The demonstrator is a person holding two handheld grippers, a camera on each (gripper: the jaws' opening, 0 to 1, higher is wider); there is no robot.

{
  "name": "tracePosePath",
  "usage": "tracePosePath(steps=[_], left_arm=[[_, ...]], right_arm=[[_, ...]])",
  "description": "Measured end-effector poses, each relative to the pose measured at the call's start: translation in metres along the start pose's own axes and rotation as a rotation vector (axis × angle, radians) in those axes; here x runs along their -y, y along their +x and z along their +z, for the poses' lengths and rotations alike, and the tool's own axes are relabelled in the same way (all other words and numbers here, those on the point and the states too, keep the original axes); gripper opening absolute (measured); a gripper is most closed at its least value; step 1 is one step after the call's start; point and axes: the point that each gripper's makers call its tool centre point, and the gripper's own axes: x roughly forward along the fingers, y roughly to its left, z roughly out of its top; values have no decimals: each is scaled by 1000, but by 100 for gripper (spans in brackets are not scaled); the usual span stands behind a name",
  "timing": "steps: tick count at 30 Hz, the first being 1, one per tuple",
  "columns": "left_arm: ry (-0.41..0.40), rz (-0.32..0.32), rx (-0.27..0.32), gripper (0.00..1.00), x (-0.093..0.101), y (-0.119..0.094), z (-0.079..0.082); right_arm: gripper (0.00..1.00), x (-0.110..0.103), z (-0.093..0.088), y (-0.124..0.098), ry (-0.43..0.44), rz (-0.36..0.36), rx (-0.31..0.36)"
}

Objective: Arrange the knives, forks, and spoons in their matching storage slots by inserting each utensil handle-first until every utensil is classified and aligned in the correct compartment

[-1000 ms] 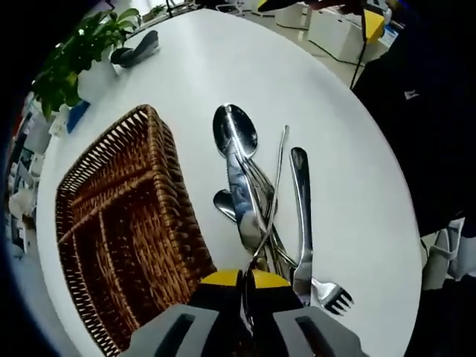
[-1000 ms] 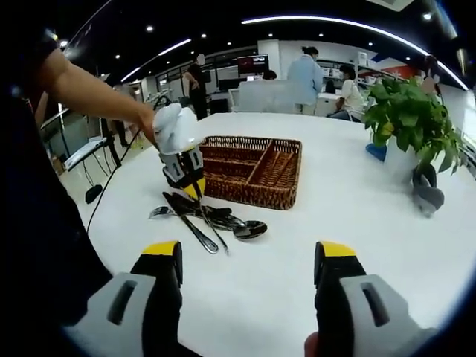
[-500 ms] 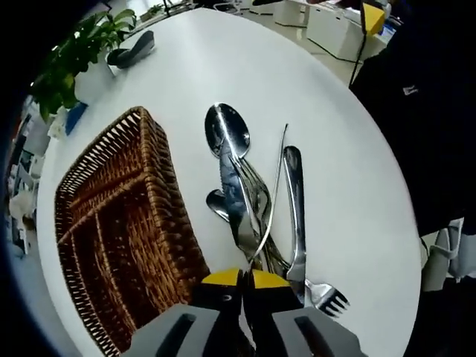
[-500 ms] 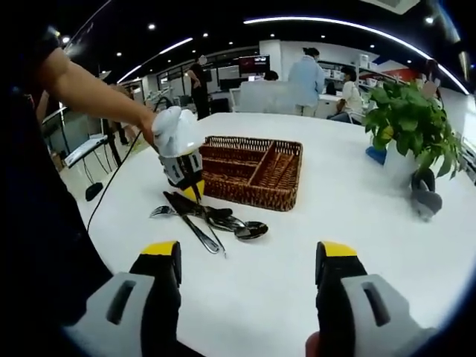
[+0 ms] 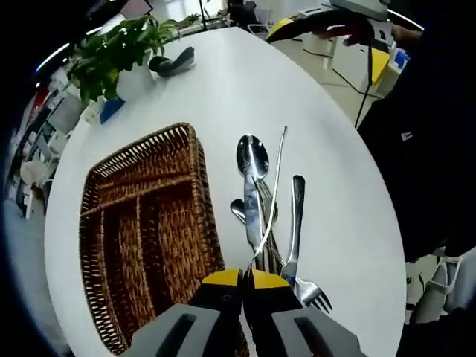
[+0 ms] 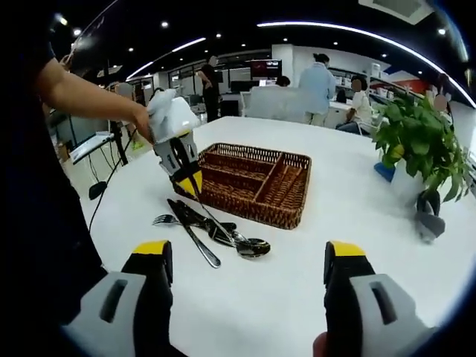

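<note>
Wicker tray (image 5: 141,223) sits beside the pile (image 5: 264,223). Left claw (image 5: 244,277) is clamped on a thin utensil (image 5: 274,182); lift it clear, then slide it in handle-first. Right claw (image 6: 249,256) is wide apart

Bright, even light falls from ceiling strip lamps (image 6: 357,33), which curve into arcs under the fisheye bend. The white table (image 5: 223,97) looks nearly washed out with only soft, faint shadows, and the cutlery (image 5: 253,160) carries sharp glints. Both views are crisp at centre, bending and darkening toward the edges.
</note>
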Motion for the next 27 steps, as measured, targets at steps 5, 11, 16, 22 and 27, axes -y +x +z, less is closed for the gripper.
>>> tracePosePath(steps=[5,11,16,22,27], left_arm=[[-49,18,18,2,-11,-19,-11],[-92,56,-9,2,-30,-35,-28],[-124,85,-16,2,-53,-50,-33],[-161,153,-23,2,-93,-69,-41],[-188,189,-41,2,-125,-76,-49]], right_arm=[[93,-4,7,3,0,13,7],[95,-10,15,3,-11,24,13],[94,-13,17,3,-6,28,11],[93,-16,25,6,0,34,26],[92,-19,27,8,12,32,30]])
